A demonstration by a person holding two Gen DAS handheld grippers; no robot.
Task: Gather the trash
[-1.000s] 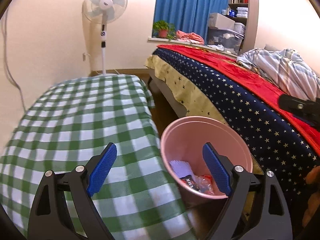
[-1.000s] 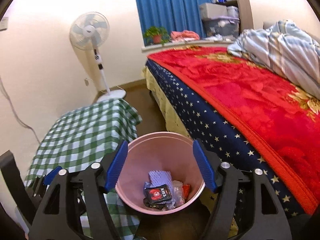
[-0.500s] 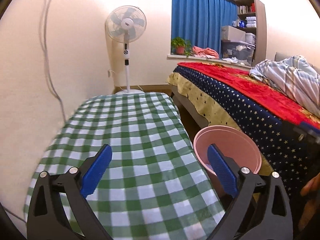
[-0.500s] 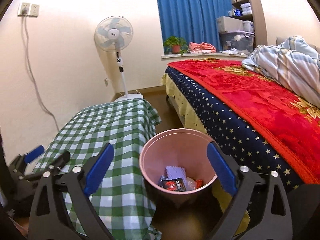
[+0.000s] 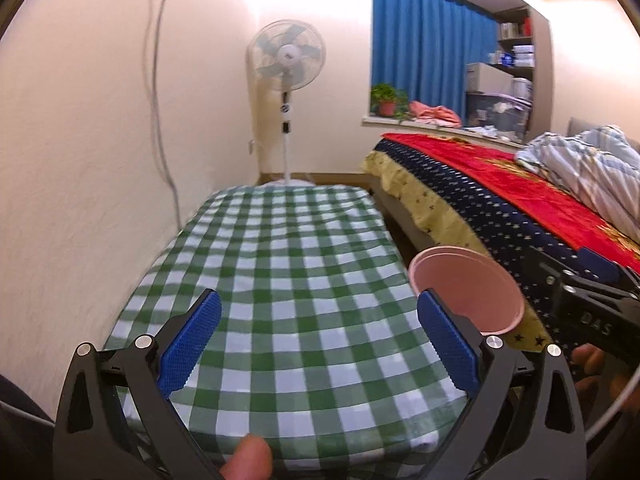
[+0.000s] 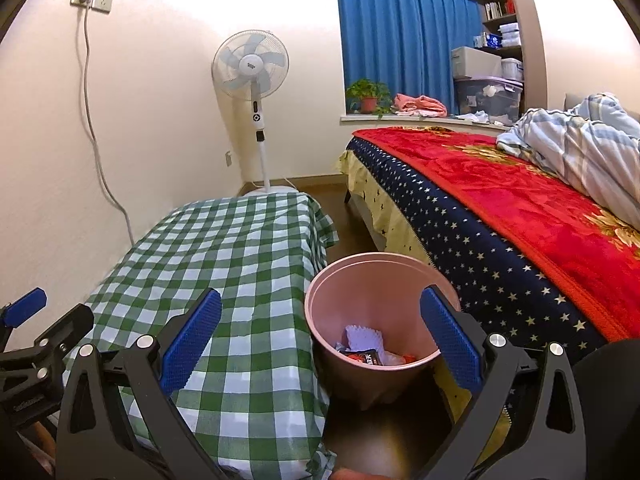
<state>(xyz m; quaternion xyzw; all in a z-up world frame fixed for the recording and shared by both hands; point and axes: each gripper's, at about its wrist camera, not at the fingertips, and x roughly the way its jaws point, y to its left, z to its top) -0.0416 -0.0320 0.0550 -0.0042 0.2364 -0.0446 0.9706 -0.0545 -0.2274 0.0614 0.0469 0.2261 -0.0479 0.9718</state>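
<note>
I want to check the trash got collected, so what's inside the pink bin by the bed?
The pink bin holds a white crumpled paper, a black wrapper with red print and a few other scraps. Its near wall covers the bottom, so anything lower is unseen.

Count: one pink bin, one checked table, one fan, one bed, two grippers.
</note>
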